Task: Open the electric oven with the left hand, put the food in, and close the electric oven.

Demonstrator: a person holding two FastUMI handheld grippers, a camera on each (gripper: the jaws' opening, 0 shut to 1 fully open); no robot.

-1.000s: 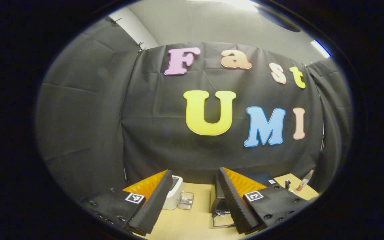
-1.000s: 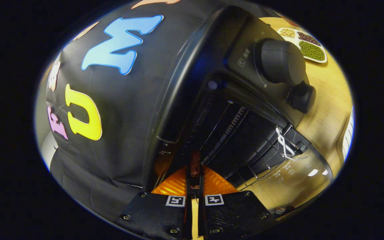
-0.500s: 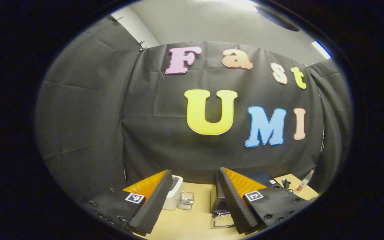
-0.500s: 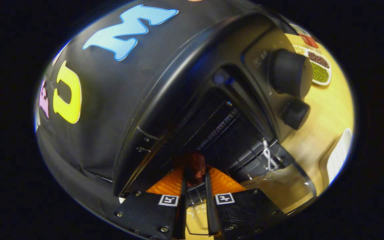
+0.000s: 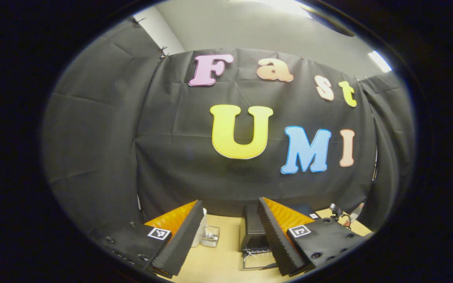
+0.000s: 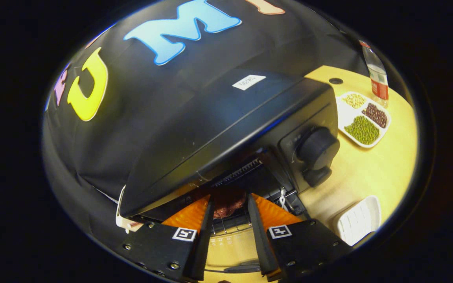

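Right now the food (image 6: pixel 228 204), a dark reddish piece, lies on the wire rack inside the electric oven (image 6: pixel 226 125), whose door hangs open. My right gripper (image 6: pixel 229 236) sits at the oven's mouth, fingers parted with nothing between them. A divided tray of beans (image 6: pixel 362 118) and a bottle (image 6: pixel 376 74) stand beyond the oven's knobs. My left gripper (image 5: pixel 228 236) is wide open and holds nothing, well back from the oven.

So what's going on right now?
Right gripper open, food on oven rack. Left gripper open, idle. Door down, unobstructed.
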